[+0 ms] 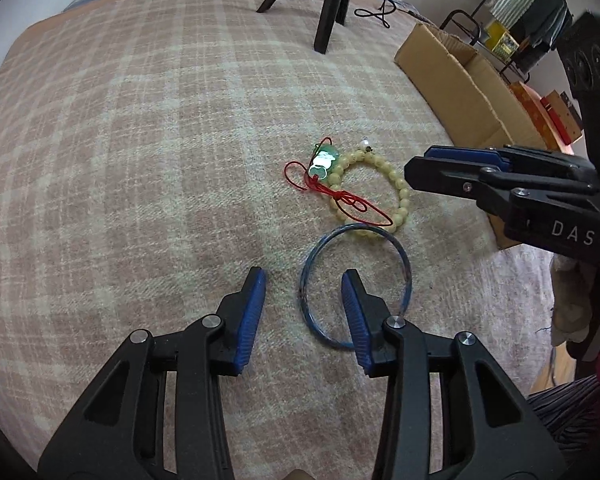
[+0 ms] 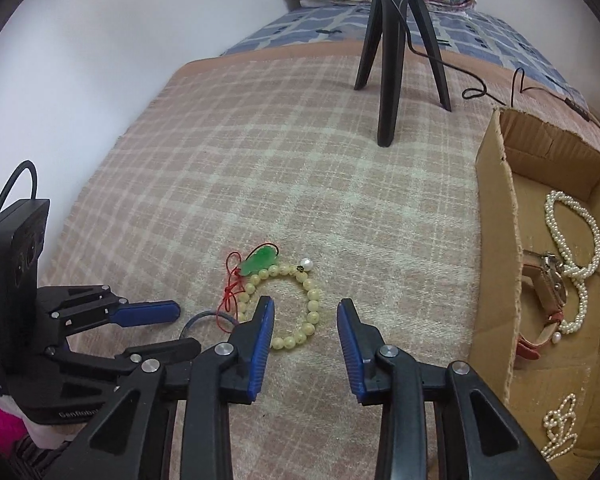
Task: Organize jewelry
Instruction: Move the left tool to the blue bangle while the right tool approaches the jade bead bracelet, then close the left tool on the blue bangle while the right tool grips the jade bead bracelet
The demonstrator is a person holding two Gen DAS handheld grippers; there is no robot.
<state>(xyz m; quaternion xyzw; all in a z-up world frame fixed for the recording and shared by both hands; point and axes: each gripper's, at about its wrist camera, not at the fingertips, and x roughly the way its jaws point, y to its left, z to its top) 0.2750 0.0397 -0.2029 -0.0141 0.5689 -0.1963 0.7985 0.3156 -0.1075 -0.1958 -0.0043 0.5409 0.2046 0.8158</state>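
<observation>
From the left wrist view, the left gripper (image 1: 304,280) stands open with nothing between its pads, and the blue bangle (image 1: 355,286) lies flat on the plaid blanket (image 1: 140,140) just ahead, toward one o'clock of the gap. Its left rim falls between the two fingers while the right finger sits over the ring's inside, so the jaws straddle one side of the hoop rather than the whole of it. Beyond the bangle, at twelve to one o'clock and touching or overlapping its far rim, lies the yellow bead bracelet (image 1: 402,190), with the green pendant (image 1: 323,161) on its red cord (image 1: 356,206) draped across it. The right gripper (image 1: 416,174) enters from three o'clock; seen side-on, its opening cannot be judged here. The cardboard box (image 1: 460,80) stands at two o'clock, well apart from the pile. In the right wrist view, the right gripper (image 2: 306,304) is open and empty. The yellow bead bracelet (image 2: 312,300) lies flat directly ahead at twelve o'clock, its near arc between the fingertips, the green pendant (image 2: 260,262) at eleven o'clock. The left gripper (image 2: 172,314) sits at nine o'clock beside a sliver of the blue bangle (image 2: 204,316). The cardboard box (image 2: 496,240), at three o'clock, already holds a pearl necklace (image 2: 572,240) and a watch (image 2: 548,300). Judgement: each claw is nearer its own piece, and the bracelet's short carry rightward favours the right hand.
</observation>
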